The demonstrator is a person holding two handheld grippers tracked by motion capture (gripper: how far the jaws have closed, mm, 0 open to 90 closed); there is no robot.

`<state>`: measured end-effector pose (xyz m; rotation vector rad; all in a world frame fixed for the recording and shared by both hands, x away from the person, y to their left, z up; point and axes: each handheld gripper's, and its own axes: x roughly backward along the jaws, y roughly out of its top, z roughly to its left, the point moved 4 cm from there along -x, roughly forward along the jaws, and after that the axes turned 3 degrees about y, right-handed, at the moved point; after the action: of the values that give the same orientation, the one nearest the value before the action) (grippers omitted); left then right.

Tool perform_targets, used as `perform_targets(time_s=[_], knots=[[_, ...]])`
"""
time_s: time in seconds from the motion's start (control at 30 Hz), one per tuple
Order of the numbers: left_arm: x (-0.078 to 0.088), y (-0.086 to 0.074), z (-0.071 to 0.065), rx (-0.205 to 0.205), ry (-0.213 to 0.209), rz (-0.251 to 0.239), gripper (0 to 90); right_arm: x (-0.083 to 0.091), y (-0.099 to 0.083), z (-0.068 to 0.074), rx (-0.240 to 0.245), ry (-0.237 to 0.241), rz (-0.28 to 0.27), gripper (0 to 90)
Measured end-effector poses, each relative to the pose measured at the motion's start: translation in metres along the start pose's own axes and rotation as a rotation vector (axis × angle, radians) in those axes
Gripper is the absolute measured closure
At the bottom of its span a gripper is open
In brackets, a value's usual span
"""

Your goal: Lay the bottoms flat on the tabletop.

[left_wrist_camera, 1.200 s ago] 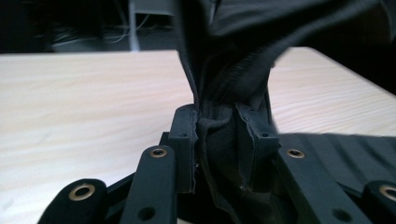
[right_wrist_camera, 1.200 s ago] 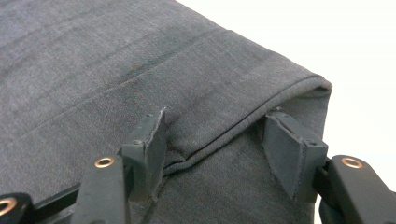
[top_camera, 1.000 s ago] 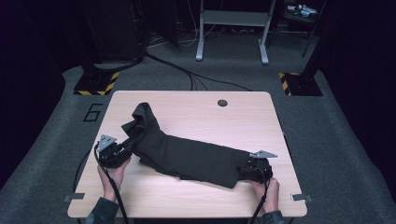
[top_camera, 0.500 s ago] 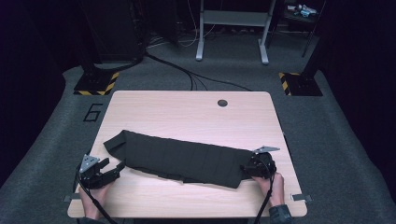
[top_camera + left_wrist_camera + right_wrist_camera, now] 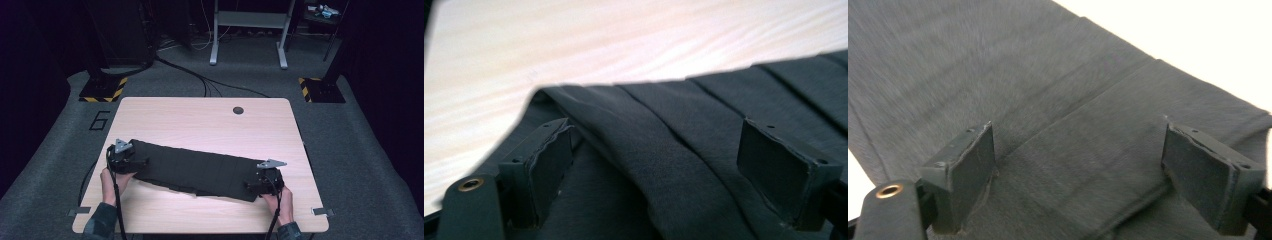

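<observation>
Dark cloth (image 5: 195, 170) lay as a long folded band across near half of table (image 5: 200, 120), running approx 10 to 4 o'clock.

L gripper (image 5: 131, 161) sat at band's 9 o'clock end, L hand (image 5: 111, 181) behind it, forearm entering from 6 o'clock. R gripper (image 5: 257, 186) at 4 o'clock end, R hand (image 5: 281, 202) gripping from below. Both grippers' jaws stood wide apart over fabric, w/ cloth folds (image 5: 664, 150) between, not pinched; same in R gripper view (image 5: 1073, 140).
</observation>
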<state>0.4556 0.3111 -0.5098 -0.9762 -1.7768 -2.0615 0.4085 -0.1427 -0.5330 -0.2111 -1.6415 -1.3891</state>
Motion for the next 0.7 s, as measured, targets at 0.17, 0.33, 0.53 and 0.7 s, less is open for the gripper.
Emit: perform_targets(time_s=[0.17,0.33,0.53,0.7], knots=[[-0.013,-0.018,-0.004,0.003,-0.034,0.064,14.1,-0.005,-0.007,-0.004,-0.026,0.009,0.02,11.5],[-0.015,-0.026,-0.014,0.01,-0.067,0.09,14.1,-0.005,-0.01,-0.014,-0.042,0.014,0.027,9.2],[-0.009,-0.037,-0.026,0.031,-0.113,0.092,14.0,-0.001,-0.017,-0.029,-0.049,-0.005,0.009,9.0],[-0.004,-0.046,-0.039,0.072,-0.103,0.058,14.1,0.003,-0.02,-0.036,-0.072,-0.014,0.013,8.6]])
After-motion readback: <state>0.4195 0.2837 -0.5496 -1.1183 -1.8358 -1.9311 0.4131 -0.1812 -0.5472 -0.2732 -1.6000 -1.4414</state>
